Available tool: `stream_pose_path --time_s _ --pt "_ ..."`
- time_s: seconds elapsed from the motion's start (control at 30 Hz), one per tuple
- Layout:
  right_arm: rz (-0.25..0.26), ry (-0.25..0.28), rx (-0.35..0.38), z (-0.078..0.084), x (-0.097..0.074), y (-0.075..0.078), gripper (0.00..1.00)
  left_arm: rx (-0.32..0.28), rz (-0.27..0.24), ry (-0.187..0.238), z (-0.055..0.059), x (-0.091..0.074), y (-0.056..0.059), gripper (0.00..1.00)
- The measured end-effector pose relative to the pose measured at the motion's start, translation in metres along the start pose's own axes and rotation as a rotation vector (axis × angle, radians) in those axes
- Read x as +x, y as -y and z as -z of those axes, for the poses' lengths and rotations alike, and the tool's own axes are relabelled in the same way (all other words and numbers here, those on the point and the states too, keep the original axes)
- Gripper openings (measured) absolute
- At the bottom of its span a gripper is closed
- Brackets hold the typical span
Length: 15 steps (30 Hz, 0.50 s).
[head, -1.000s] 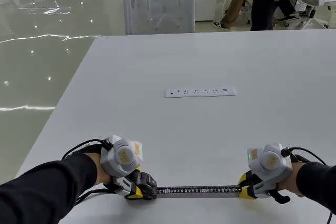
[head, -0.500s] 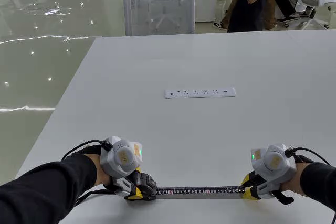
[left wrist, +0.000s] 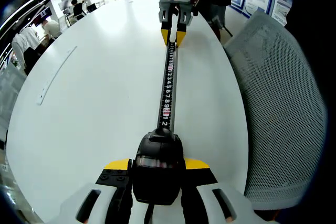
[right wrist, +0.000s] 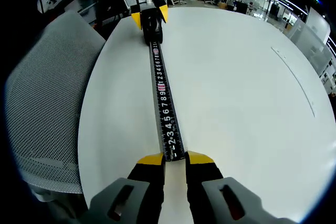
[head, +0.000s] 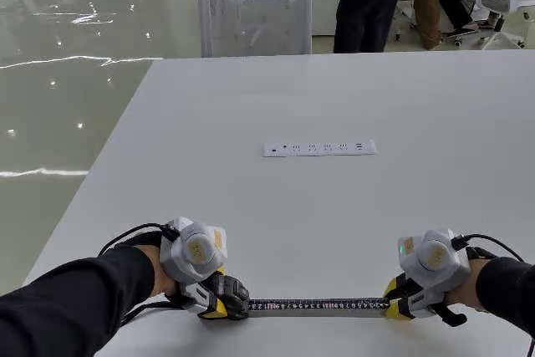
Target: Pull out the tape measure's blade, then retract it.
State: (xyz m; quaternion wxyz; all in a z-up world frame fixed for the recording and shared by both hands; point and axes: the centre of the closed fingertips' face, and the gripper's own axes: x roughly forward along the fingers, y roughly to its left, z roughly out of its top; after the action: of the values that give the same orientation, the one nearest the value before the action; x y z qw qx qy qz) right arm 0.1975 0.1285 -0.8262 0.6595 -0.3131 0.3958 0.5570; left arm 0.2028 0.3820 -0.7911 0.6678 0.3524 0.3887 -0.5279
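Observation:
The black tape measure case (head: 227, 294) (left wrist: 157, 163) sits near the table's front edge, and my left gripper (head: 211, 303) (left wrist: 157, 165) is shut on it. Its blade (head: 322, 303) (left wrist: 169, 85) (right wrist: 164, 109), dark with white numbers, lies drawn out flat along the table to the right. My right gripper (head: 393, 305) (right wrist: 175, 159) is shut on the blade's end. The right gripper appears at the far end of the blade in the left gripper view (left wrist: 172, 36), and the left gripper with the case appears likewise in the right gripper view (right wrist: 150, 20).
A white power strip (head: 319, 147) lies mid-table on the white table (head: 334, 206). A grey mesh chair (head: 253, 14) stands at the far edge, with people behind it. Another mesh chair (left wrist: 286, 108) (right wrist: 44, 103) is close to the table's near edge.
The right gripper has shifted slightly to the right with the blade's end, so a little more blade is out. The left gripper and case have stayed put. People in the background have moved.

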Motion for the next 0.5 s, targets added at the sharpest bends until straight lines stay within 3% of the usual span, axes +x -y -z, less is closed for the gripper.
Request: stream_pose_path --time_s 0.13,0.23,0.43,0.5 --pt "-0.011 -0.004 0.047 -0.001 0.0003 0.001 0.12 -0.003 -0.002 -0.006 -0.0019 0.0017 -0.0001 0.32" --pt "-0.021 -0.033 0.004 -0.0017 0.001 -0.0002 0.12 -0.016 -0.005 0.002 -0.002 0.0013 -0.0016 0.33" --pt "-0.025 -0.06 0.025 -0.0026 0.0017 0.0015 0.13 -0.031 -0.001 0.025 -0.0016 0.0016 -0.0031 0.33" --pt "-0.022 -0.076 0.011 -0.0025 0.0017 0.0004 0.13 -0.081 -0.001 0.026 -0.0007 0.0018 -0.0029 0.34"
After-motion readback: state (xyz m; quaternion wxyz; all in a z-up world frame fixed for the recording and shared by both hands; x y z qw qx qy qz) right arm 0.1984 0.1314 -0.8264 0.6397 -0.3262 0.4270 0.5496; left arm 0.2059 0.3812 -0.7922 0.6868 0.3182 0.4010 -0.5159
